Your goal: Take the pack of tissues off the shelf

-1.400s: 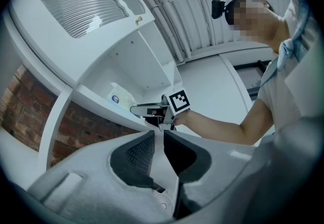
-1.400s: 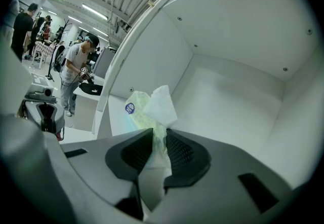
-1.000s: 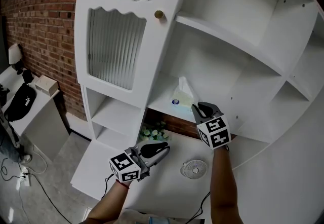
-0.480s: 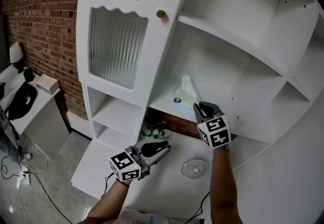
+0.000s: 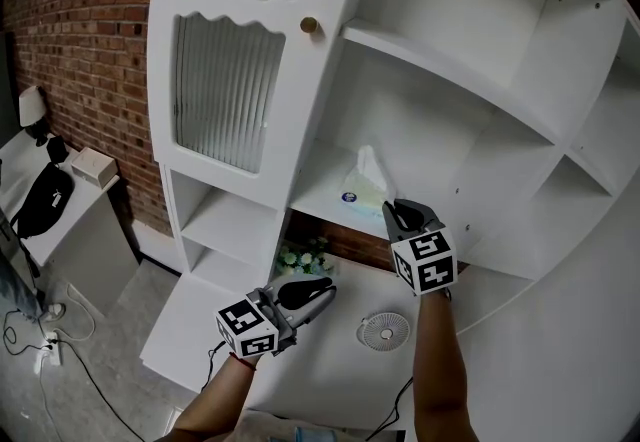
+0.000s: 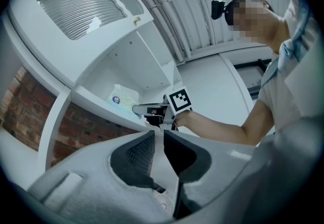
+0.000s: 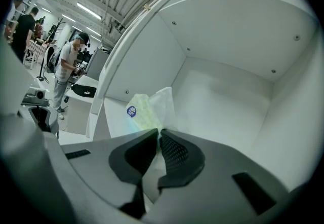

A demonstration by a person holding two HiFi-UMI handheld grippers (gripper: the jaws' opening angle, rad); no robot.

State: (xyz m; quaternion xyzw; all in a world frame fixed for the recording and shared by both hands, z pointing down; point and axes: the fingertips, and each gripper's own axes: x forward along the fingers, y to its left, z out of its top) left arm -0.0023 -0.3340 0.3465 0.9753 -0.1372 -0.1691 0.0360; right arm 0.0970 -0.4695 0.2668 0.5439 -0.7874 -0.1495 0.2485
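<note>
**A:** Pack of tissues: where does it sit?

**B:** On the shelf, straight ahead of the right hand-held gripper. The pack of tissues lies close to the shelf's front edge, and a white sheet stands up from its top.

**A:** And the jaws?

**B:** They are drawn together, and the pack's near end is pinched at their tips.

**A:** How much room is there around that grip?

**B:** Bare shelf board runs beyond the jaws and to their right, as far as the back wall and the side wall. Another shelf board hangs well above. To the left of the jaws stands the cabinet upright, with a ribbed-glass door past it.

**A:** What about the front edge?

**B:** The right hand-held gripper reaches in over it from below.

**A:** And the other one?

**B:** The left hand-held gripper is lower, well apart from the shelf and above the white surface. Its jaws are nearly touching, with nothing between them. To its right, a round vented disc lies on the surface. Small flowers sit ahead of it, under the shelf.
</note>
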